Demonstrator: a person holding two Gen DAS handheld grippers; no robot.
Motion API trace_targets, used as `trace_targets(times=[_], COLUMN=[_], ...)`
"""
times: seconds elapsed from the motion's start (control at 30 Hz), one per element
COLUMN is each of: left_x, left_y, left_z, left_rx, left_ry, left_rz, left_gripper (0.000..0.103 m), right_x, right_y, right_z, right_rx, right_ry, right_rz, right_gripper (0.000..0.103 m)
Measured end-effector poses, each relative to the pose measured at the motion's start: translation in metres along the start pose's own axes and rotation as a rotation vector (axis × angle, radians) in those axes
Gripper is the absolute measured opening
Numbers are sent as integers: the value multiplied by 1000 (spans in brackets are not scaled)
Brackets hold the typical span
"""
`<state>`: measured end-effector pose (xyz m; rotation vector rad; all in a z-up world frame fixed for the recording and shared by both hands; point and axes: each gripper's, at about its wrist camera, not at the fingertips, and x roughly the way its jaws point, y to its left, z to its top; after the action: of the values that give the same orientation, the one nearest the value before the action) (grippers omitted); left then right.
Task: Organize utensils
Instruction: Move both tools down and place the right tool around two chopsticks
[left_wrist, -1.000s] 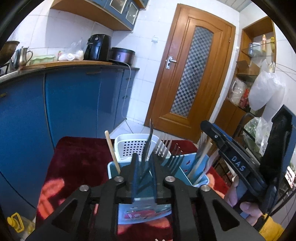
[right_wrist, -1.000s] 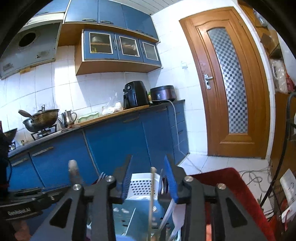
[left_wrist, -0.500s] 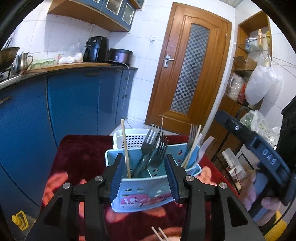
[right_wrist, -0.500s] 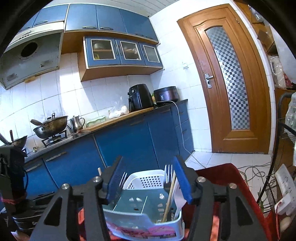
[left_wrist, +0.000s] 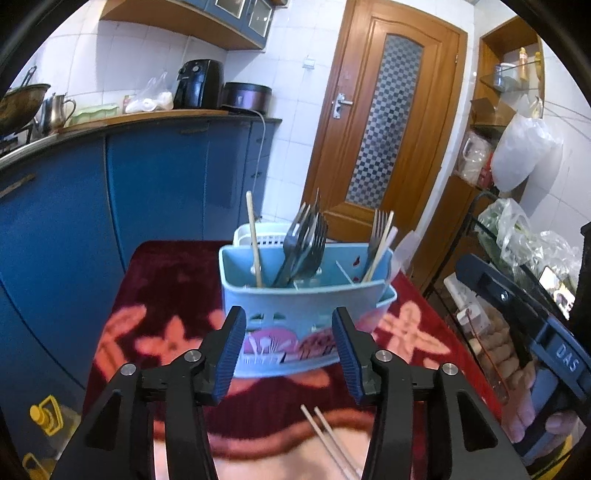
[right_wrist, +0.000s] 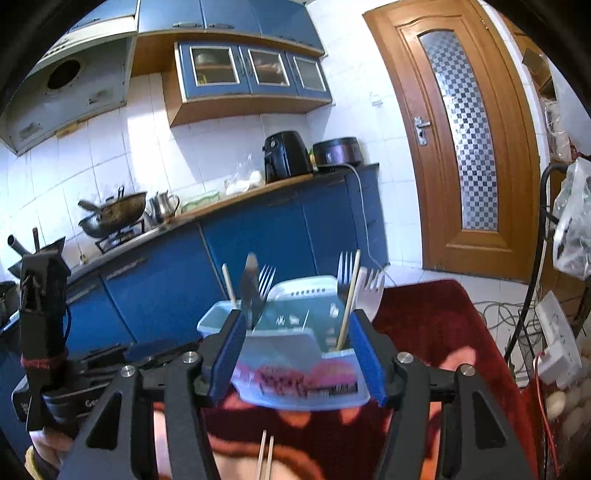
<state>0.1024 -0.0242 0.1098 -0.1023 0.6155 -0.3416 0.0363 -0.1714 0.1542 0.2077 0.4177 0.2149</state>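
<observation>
Your desk wears a dark red floral cloth, and the light blue utensil caddy stands at its middle, a white basket just behind. Forks and a chopstick stand upright inside. Your left claw is spreading, empty; your right claw is spread, empty. Two chopsticks lie near you.

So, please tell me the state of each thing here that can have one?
Left gripper: jaws opening, nothing held.
Right gripper: open, nothing held.
Blue caddy: upright on the red cloth, holding forks.
Loose chopsticks: lying flat on the cloth.
Door: closed.
</observation>
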Motion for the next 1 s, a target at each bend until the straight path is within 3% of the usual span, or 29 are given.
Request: trace_targets(times=[0.3, 1.0], left_x=[-11, -2], left_y=[-3, 15], left_z=[-26, -72], left_rx=[12, -24], left_ry=[26, 145], left_rz=[45, 102], left_gripper=[61, 62], right_x=[-10, 2], right_y=[7, 1], right_z=[-30, -88], right_rx=[3, 70], right_ry=[96, 310], right_rz=[4, -6], right_gripper=[61, 61])
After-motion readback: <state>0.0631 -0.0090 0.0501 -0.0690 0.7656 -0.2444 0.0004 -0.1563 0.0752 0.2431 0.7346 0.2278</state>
